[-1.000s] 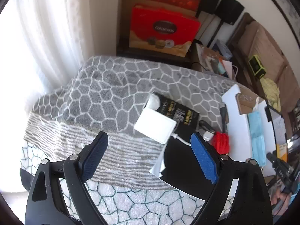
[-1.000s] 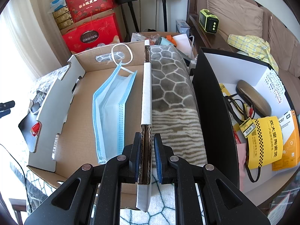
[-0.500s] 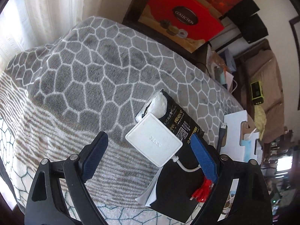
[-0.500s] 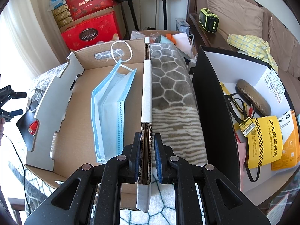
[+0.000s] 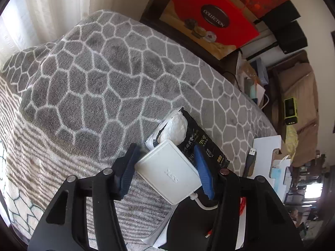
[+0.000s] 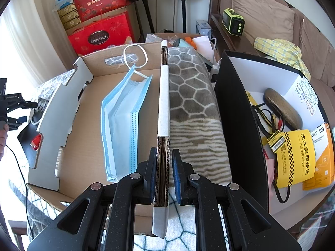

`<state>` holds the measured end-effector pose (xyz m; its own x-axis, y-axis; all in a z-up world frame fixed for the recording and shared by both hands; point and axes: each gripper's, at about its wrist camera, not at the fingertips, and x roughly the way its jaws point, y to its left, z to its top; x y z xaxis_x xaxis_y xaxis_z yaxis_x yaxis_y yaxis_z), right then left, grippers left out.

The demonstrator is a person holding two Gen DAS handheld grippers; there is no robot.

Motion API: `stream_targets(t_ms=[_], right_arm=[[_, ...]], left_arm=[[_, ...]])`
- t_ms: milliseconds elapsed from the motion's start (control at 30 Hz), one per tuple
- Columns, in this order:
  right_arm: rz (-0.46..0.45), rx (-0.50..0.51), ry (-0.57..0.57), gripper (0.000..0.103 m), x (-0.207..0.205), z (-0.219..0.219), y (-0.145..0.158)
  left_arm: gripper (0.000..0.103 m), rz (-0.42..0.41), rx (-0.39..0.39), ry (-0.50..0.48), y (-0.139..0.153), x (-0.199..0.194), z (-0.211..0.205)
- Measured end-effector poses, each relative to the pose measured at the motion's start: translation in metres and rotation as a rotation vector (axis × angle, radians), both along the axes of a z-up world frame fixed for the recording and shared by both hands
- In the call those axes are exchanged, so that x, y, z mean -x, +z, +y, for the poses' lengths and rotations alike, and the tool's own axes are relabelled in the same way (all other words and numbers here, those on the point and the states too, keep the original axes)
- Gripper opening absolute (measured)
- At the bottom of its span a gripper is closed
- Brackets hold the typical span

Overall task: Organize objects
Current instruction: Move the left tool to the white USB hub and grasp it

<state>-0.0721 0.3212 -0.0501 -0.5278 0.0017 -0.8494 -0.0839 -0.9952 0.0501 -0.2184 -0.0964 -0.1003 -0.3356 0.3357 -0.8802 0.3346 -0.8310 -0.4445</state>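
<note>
The left gripper [image 5: 165, 167] is closing its jaws around the white adapter [image 5: 169, 171], which is sitting between the blue pads [image 5: 202, 173]; both pads look to be at its edges, though I cannot tell whether they are pressing yet. The adapter is lying directly ahead of this gripper, partly on a black packet [image 5: 199, 144] with a white wad [image 5: 174, 128] just beyond it, all on the grey patterned blanket [image 5: 100, 79]; its white cable [image 5: 201, 204] is trailing back under the right-hand finger. The right gripper [image 6: 164, 171] is clamping narrowly on the upright cardboard wall [image 6: 164, 104] of the shallow carton [image 6: 83, 146], apparently steadying it. To the left of that wall, inside the carton, a blue face mask [image 6: 123, 121] is lying flat, so at least one item is probably sorted already. To the right of the gripper, past a strip of blanket, a black-sided box [image 6: 234, 125] is holding cables, a yellow sleeve [image 6: 295, 159] and an orange carton [image 6: 322, 156]. Judging from this, the tidying is partway through: the adapter is only now being picked up, and the black packet, the wad, a red bundle [image 5: 242, 207] near the left gripper's right arm and a USB lead [image 5: 251, 156] to its right are waiting outside any box.
</note>
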Motion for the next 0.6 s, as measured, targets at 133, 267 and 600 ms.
stream_targets(t_ms=[133,267,600], right_arm=[[-0.004,0.001,-0.001,0.012,0.0,0.0,-0.001],[-0.003,0.0,-0.002,0.012,0.0,0.0,-0.001],[-0.005,0.0,0.0,0.013,0.0,-0.001,0.0]], left_arm=[[0.048,0.009,-0.02,0.014,0.0,-0.002,-0.004],[0.045,0.034,-0.032,0.018,0.007,-0.007,-0.007],[0.045,0.076,0.042,-0.07,0.026,-0.009,0.006]])
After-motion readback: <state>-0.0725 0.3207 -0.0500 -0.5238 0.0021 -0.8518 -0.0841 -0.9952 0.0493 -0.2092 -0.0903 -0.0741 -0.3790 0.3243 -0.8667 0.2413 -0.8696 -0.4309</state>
